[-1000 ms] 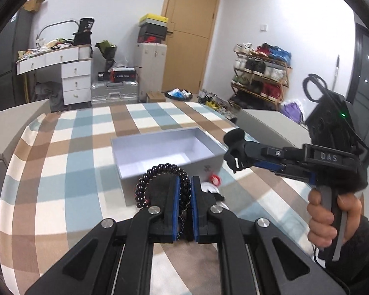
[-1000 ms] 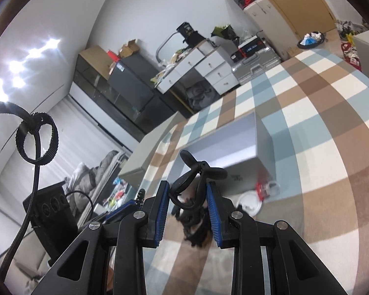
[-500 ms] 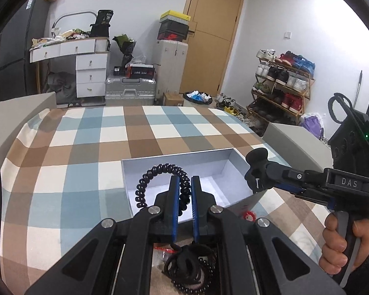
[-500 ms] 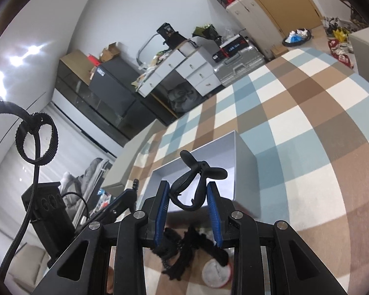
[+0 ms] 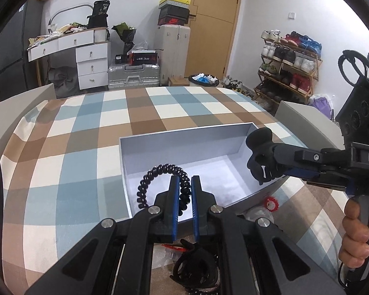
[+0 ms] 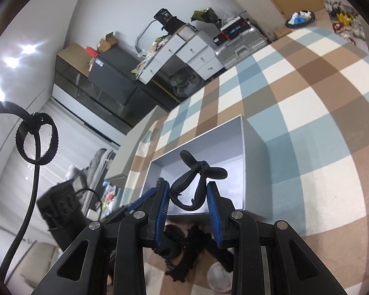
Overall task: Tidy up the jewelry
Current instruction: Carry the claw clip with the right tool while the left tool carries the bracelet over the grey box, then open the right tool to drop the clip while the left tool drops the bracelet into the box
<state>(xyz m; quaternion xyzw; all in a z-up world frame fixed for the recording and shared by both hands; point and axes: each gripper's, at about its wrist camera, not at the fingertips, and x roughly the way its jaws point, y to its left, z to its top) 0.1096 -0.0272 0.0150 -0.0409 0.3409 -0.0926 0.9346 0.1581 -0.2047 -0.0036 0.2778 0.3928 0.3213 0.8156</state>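
A: Where are we?
B: Left gripper [image 5: 183, 191] pinches the coil hair tie [image 5: 160, 184], right gripper [image 6: 188, 201] clamps the hair claw [image 6: 196, 184], both over the box [image 5: 184, 132].
A: Next?
B: Probably lower, then open.

Plaid-covered table [image 5: 86, 132] with grey open box [image 5: 145, 142], tangled black hair ties [image 5: 196, 268], small red ornament [image 5: 272, 201].

We are reading the white letters "DAS" on the black body of the right gripper [image 5: 263, 169]. A black bag [image 5: 99, 8] on the white desk [image 5: 69, 39] is showing a number that looks like "36".
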